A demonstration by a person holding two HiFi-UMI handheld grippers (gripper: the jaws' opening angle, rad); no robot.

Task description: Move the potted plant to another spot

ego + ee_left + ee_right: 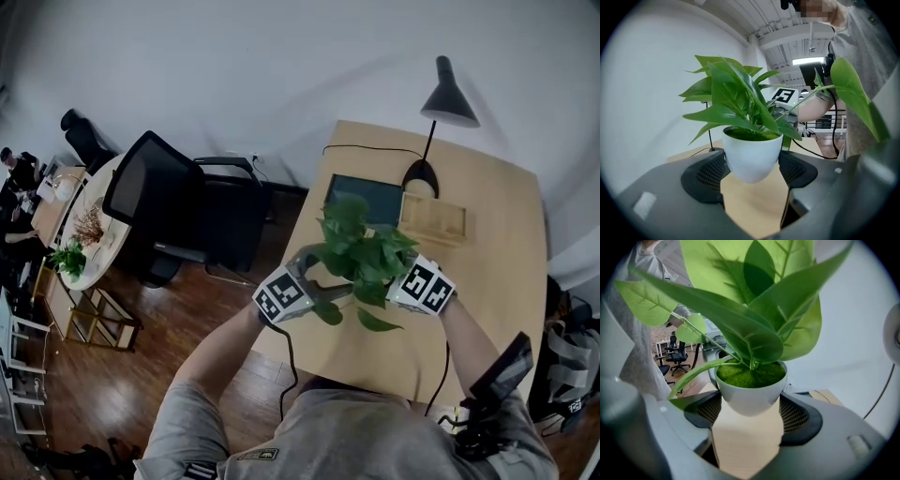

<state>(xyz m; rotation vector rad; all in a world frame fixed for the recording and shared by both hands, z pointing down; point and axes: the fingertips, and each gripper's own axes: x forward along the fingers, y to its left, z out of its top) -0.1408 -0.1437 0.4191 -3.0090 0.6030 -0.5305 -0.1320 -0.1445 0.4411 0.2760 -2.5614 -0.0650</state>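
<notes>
Seen from the head view, one potted plant (361,253) sits over the table (492,244) near its front edge, between two claws: the left claw (323,289) and the right claw (392,289). In the left gripper view, that claw's pads press both sides of the single white pot (752,157). The right gripper view shows the right claw clamped likewise from the opposite side. Moving it well probably calls for an equal squeeze, level hands and an upright pot.

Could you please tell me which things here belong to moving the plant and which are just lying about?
Part of the job: potted plant; left gripper and right gripper, both clamped on it.

Just lying about: desk lamp; wooden tray; dark pad; office chair.
</notes>
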